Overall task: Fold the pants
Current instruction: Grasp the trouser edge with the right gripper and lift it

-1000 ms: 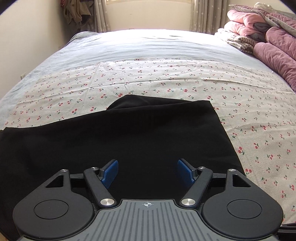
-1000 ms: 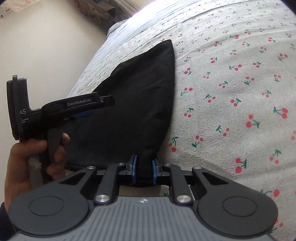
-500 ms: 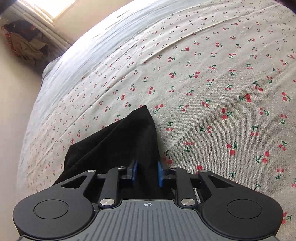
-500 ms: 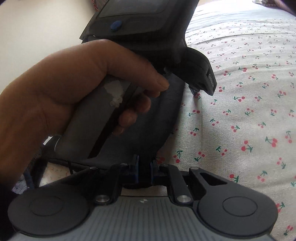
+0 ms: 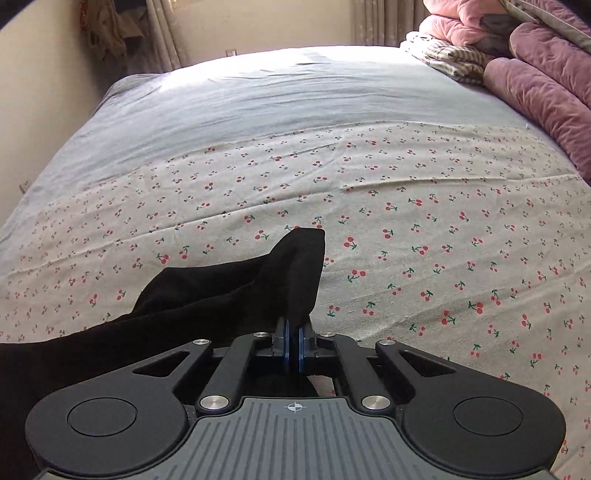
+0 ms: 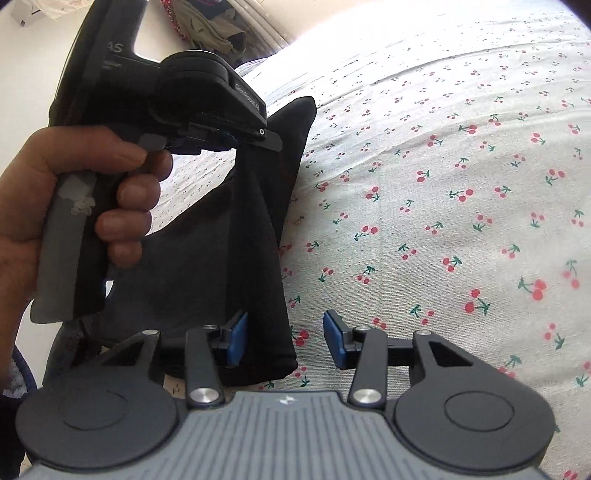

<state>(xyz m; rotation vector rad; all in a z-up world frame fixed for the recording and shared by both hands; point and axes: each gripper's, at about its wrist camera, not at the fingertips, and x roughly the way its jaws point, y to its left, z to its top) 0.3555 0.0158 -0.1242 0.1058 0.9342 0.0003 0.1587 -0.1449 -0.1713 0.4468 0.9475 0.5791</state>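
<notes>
The black pants (image 5: pixel 229 291) lie on the cherry-print bed sheet (image 5: pixel 424 229), with one corner lifted. My left gripper (image 5: pixel 294 347) is shut on that raised corner of the fabric. In the right wrist view the pants (image 6: pixel 229 258) hang from the left gripper (image 6: pixel 243 136), held in a hand at upper left. My right gripper (image 6: pixel 284 339) is open, with the lower hem of the pants lying between its blue pads (image 6: pixel 236 336), nearer the left one.
Folded pink and purple quilts (image 5: pixel 535 74) are stacked at the far right of the bed. A plain grey sheet (image 5: pixel 277 99) covers the far half. A wall and curtains (image 5: pixel 159 33) stand behind, with clothes hanging at the far left.
My right gripper has opened and let go of the pants hem. My left gripper, open a second ago, stays shut on the pants corner and has swung to face across the bed.
</notes>
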